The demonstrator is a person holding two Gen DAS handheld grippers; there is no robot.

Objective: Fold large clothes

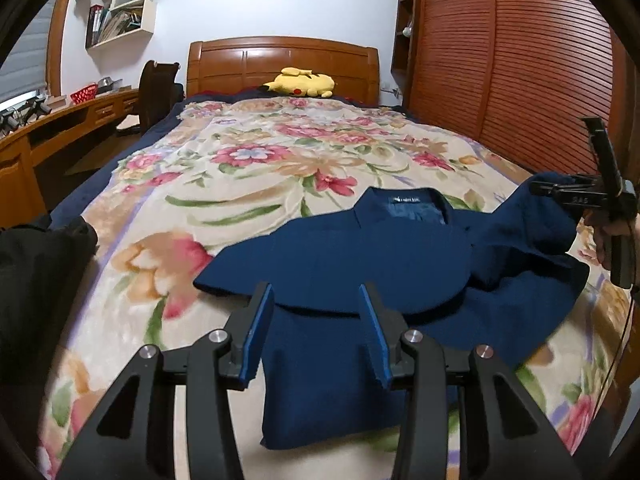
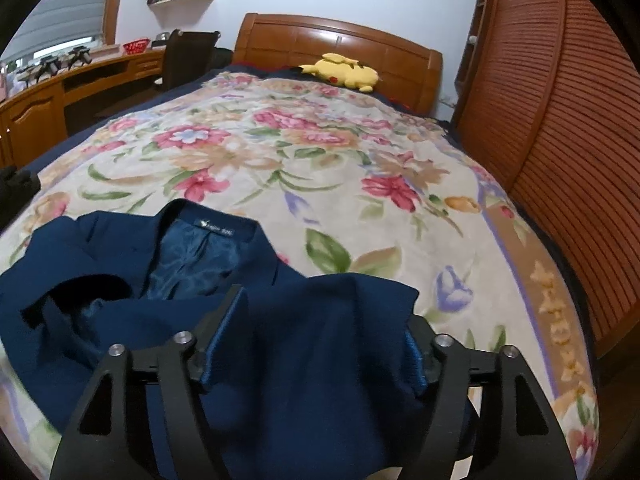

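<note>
The navy jacket (image 1: 340, 280) on the floral blanket (image 1: 240, 168) looks partly folded, both sleeves across its front, and the left gripper (image 1: 316, 300) and right gripper (image 2: 324, 320) are released above it.

A home bedroom — a bed (image 1: 248, 168) lying under a floral blanket, wooden headboard (image 1: 280, 60) standing at twelve o'clock, louvred wardrobe (image 1: 520, 60) rising at two.

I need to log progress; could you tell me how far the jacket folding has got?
Done: one side of the blue jacket is folded across its front. In hand: nothing; the left gripper and right gripper stand open over it. Left: the bunched right sleeve and final folds.
</note>
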